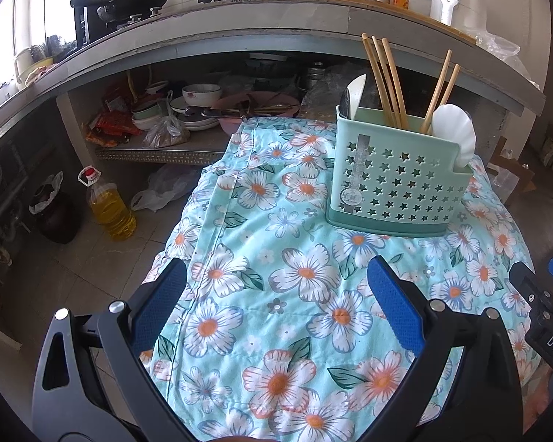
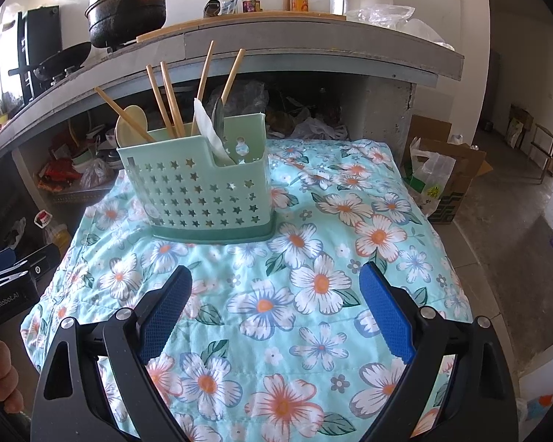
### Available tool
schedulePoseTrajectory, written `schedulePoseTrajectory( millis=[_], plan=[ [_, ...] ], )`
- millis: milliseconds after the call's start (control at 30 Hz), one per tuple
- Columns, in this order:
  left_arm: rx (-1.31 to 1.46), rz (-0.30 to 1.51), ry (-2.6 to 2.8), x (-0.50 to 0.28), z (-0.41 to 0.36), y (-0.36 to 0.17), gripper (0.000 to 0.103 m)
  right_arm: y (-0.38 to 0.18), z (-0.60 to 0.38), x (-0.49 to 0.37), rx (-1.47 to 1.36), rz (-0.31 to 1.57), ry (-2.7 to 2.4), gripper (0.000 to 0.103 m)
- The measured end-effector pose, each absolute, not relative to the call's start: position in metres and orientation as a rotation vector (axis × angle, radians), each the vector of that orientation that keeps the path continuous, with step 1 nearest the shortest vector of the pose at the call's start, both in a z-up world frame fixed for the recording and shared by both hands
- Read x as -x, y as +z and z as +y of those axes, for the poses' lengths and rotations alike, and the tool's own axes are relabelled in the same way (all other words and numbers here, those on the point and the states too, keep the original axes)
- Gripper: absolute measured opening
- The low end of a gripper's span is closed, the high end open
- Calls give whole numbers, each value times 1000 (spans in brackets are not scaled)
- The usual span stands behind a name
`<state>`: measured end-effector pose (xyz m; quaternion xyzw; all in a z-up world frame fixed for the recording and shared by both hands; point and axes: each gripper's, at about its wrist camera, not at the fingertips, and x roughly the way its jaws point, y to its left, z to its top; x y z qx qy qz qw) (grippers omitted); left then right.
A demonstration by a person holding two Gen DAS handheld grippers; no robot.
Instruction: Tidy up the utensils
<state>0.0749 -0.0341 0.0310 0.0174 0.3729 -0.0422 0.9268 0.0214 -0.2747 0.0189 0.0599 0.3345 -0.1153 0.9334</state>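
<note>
A mint green utensil holder with star-shaped holes stands upright on a table covered by a floral cloth. Several wooden chopsticks stick up out of it, along with white spoons, a pale wooden spoon and a dark metal utensil. My left gripper hovers open over the cloth, in front of the holder and to its left. My right gripper is open too, nearer than the holder and to its right. Neither holds anything.
A concrete counter runs behind the table, carrying pots, a wok and bottles. Bowls and dishes crowd the shelf beneath it. An oil jug and a dark jar sit on the floor left; cardboard boxes and bags stand right.
</note>
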Motion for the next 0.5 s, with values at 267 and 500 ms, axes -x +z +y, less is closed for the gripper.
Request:
schedulePoseTrajectory(
  millis=[267, 500],
  plan=[
    [-30, 768, -78, -76, -31, 31, 95, 19, -273, -23, -118, 685, -232, 90],
    [-34, 769, -78, -76, -31, 30, 95, 19, -273, -24, -117, 685, -231, 90]
  ],
)
